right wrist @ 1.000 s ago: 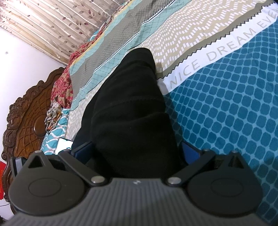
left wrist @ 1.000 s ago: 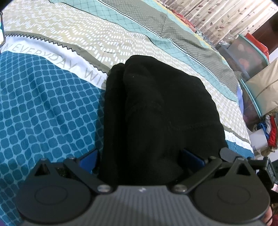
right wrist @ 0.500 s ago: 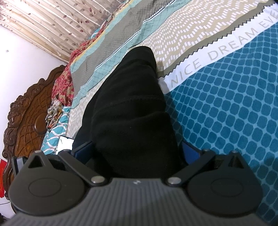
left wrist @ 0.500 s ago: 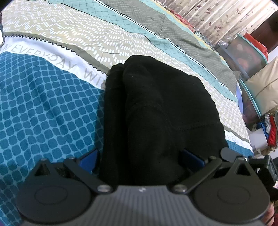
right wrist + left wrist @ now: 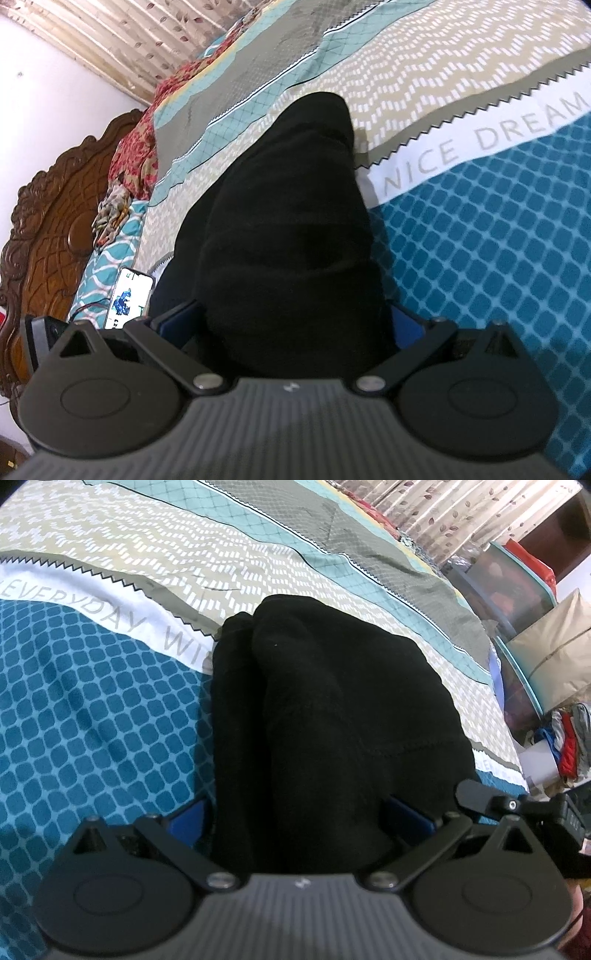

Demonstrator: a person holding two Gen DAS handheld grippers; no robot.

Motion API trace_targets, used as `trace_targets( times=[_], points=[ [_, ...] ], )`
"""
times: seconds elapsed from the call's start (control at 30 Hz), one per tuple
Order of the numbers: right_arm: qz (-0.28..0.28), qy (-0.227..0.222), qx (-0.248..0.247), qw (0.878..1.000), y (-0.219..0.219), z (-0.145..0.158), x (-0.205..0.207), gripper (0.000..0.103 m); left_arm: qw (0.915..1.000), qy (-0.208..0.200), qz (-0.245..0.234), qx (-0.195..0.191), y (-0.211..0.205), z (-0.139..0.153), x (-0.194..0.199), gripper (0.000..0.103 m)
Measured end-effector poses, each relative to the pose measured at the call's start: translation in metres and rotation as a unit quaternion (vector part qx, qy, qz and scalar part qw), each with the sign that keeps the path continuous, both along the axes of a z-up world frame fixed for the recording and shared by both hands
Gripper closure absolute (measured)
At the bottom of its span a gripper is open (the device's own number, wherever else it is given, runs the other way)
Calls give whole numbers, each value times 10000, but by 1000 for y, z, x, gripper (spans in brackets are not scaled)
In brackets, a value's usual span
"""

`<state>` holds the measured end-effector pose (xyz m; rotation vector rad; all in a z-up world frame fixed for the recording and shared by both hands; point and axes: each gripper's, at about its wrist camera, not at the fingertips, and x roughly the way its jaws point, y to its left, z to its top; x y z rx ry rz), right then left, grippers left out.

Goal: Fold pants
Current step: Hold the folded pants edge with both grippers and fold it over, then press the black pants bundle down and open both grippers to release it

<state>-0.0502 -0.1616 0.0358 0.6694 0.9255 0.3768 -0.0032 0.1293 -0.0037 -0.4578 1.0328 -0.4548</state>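
I'm in a lived-in bedroom at home. Under me spreads a bed with a patterned bedsheet, teal honeycomb and beige zigzag bands, printed "NICE DREAM". On my right view, a carved dark wooden headboard rises against a plain white wall, a red floral cloth bunched beside it, a lit phone lying near. Leaf-print curtains hang behind. Off the far side, clear storage bins and stacked clothes.
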Motion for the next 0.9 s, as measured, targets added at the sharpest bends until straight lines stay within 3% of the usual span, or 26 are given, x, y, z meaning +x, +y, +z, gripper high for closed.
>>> trace_targets(
  times=[0.17, 0.3, 0.33, 0.37, 0.43, 0.47, 0.5, 0.57, 0.6, 0.67, 0.77, 0.9],
  points=[
    [307, 17, -151, 9994, 12, -1, 8, 0, 9999, 90, -88, -89, 0, -2, 10, 0],
    [605, -31, -427, 9973, 25, 1, 18, 0, 9982, 335, 51, -493, 10, -6, 20, 0],
    [649, -49, -472, 9968, 28, 2, 20, 9, 9974, 404, 123, -590, 12, -8, 21, 0],
    [724, -80, -472, 9962, 31, 2, 20, 24, 9962, 469, 208, -700, 13, -9, 23, 0],
    [809, -137, -493, 9954, 37, 3, 19, 31, 9936, 558, 218, -957, 10, -10, 25, 1],
    [843, -226, -582, 9945, 40, 6, 17, 37, 9941, 534, 246, -912, 8, -8, 25, 5],
    [888, -348, -707, 9929, 43, 10, 14, 40, 9951, 472, 264, -828, 6, -5, 23, 18],
    [930, -563, -895, 9900, 45, 19, 10, 51, 9961, 416, 272, -733, 2, 2, 23, 32],
    [972, -684, -974, 9881, 46, 25, 7, 53, 9963, 354, 252, -741, 1, 9, 23, 39],
    [1001, -858, -1110, 9850, 46, 31, 7, 55, 9978, 57, 149, -640, -6, 30, 24, 41],
    [978, -1345, -1329, 9771, 48, 47, 10, 55, 9967, -618, 89, -510, -13, 68, 34, 41],
    [820, -2174, -1481, 9613, 45, 73, 30, 55, 9892, -1399, -79, -426, -28, 109, 70, 40]
  ],
)
